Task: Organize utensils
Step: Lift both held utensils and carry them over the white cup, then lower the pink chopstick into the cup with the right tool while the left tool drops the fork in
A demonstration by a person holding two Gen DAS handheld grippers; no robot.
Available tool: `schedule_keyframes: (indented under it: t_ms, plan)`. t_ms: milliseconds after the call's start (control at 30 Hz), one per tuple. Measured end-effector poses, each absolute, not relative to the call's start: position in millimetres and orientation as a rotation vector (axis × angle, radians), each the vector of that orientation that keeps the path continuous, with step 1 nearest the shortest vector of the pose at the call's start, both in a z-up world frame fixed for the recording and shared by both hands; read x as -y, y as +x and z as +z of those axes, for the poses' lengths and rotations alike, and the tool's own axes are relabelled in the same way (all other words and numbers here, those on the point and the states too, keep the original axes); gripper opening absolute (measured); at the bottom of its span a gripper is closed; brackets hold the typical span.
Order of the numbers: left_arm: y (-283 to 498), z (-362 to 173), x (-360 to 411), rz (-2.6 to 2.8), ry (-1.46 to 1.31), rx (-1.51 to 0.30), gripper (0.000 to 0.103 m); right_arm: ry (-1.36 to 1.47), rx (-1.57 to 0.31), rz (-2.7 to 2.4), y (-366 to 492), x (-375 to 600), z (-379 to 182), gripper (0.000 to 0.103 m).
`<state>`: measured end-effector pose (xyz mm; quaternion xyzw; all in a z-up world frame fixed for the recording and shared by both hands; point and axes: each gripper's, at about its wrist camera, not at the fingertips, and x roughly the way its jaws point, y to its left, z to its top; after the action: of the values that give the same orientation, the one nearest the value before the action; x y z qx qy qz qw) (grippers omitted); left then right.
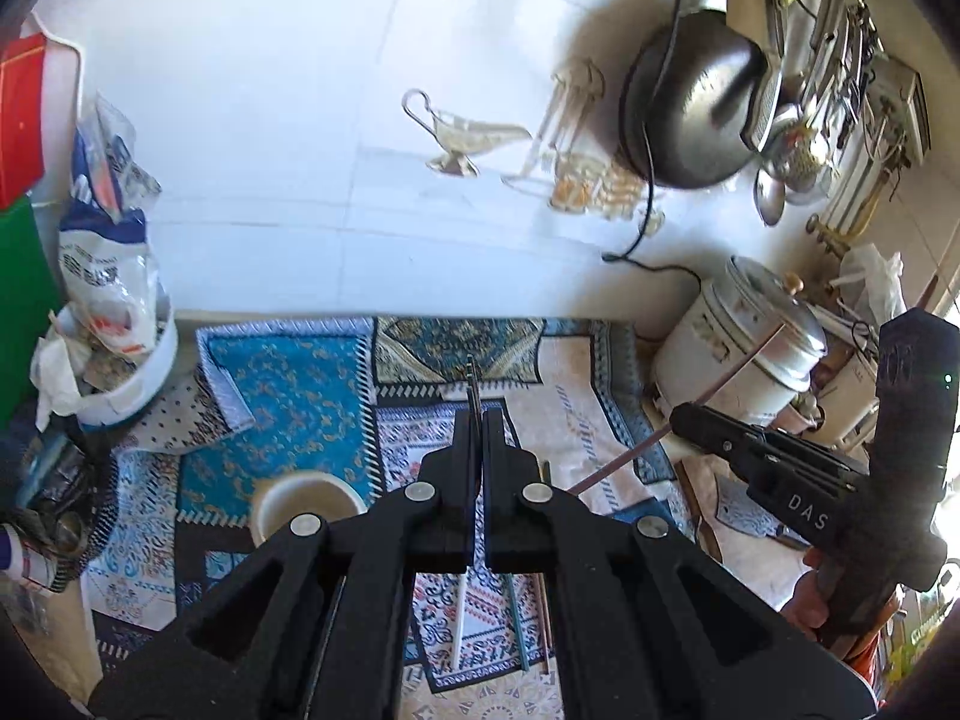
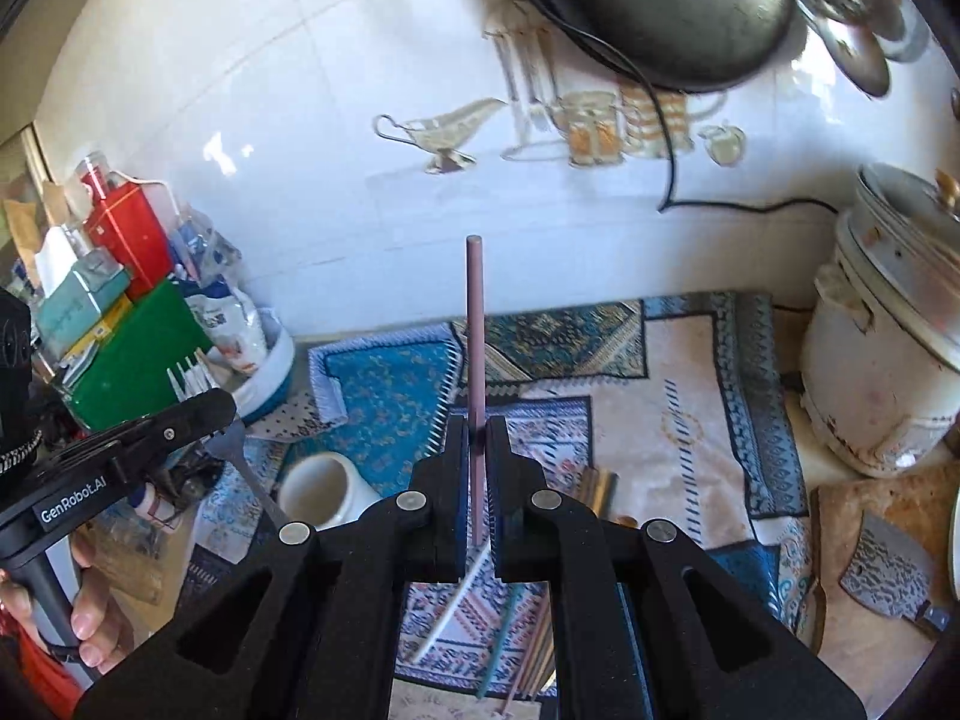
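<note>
My left gripper (image 1: 478,420) is shut on a fork, seen edge-on as a thin dark blade (image 1: 474,387). In the right wrist view the same gripper (image 2: 207,411) shows the fork's white tines (image 2: 191,377) above it and the handle below. My right gripper (image 2: 478,426) is shut on a pinkish-brown chopstick (image 2: 475,324) that stands upright; it also shows in the left wrist view (image 1: 675,417). A white ceramic cup (image 2: 324,489) stands open on the patterned mats, below and left of both grippers. More chopsticks (image 2: 510,642) lie on the mat under the right gripper.
Patterned cloth mats (image 2: 660,396) cover the counter against a white tiled wall. A white rice cooker (image 2: 882,360) stands at the right, a cleaver (image 2: 888,570) on a board near it. A black wok (image 1: 690,96) and cable hang on the wall. Bags and boxes (image 2: 132,324) crowd the left.
</note>
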<state>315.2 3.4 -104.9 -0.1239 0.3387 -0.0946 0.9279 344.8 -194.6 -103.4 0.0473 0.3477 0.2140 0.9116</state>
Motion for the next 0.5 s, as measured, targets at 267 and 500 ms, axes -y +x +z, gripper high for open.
schedule_keyframes:
  t_ms: [267, 500]
  plan:
    - [323.6, -89.0, -35.6, -0.130, -0.288, -0.638, 0.000, 0.071, -0.675, 0.557, 351.2, 149.2, -84.2, 0.005]
    - [336.8, -100.4, -56.9, -0.088, -0.327, -0.647, 0.000, 0.034, -0.685, 0.645, 361.2, 112.5, -86.0, 0.005]
